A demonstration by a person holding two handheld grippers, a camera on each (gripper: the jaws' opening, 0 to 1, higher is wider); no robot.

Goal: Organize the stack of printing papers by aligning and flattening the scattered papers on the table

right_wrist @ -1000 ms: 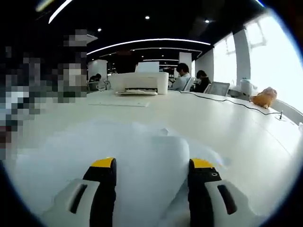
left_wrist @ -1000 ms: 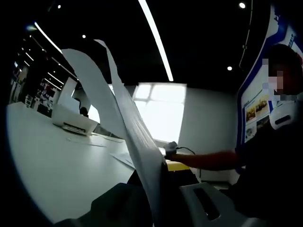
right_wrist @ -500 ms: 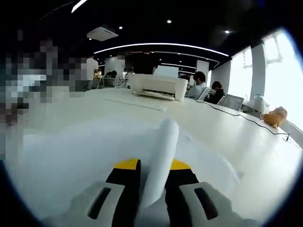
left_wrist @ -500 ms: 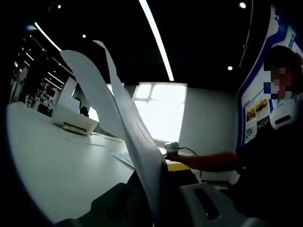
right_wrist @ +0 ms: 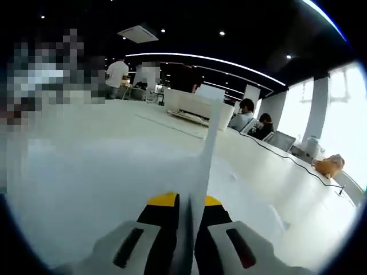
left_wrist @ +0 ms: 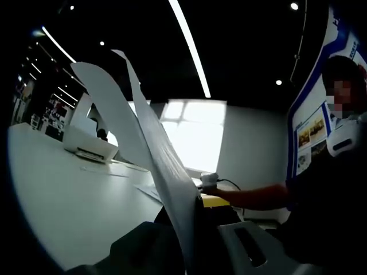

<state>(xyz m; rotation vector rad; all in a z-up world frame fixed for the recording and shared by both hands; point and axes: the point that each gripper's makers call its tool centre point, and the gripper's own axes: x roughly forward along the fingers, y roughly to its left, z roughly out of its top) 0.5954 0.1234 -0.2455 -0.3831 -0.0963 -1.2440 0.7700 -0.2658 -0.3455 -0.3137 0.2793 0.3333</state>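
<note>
Dim open office, long white table (right_wrist: 275, 172) w/ a white printer (right_wrist: 198, 104) at the far end, seated ppl beyond it. Right gripper (right_wrist: 184, 201) is clenched on a sheet (right_wrist: 203, 166) seen edge-on, standing up between the jaws; more loose papers (right_wrist: 86, 183) lie flat on the table below it. Left gripper (left_wrist: 192, 220) is clamped on its own paper (left_wrist: 149, 149), held up off the table and curling away from the camera; printer (left_wrist: 89, 146) sits behind it.

Step in hand, my read: lifted sheets need bringing together, squared to the pile, then laid flat. Best to keep grips light near one edge, lower slowly so the sheet doesn't fold, match corners before letting go.

Hard to tell: left jaw tips are dark and mostly covered by paper; how many sheets each grip holds; pile edges blur into the white tabletop.
</note>
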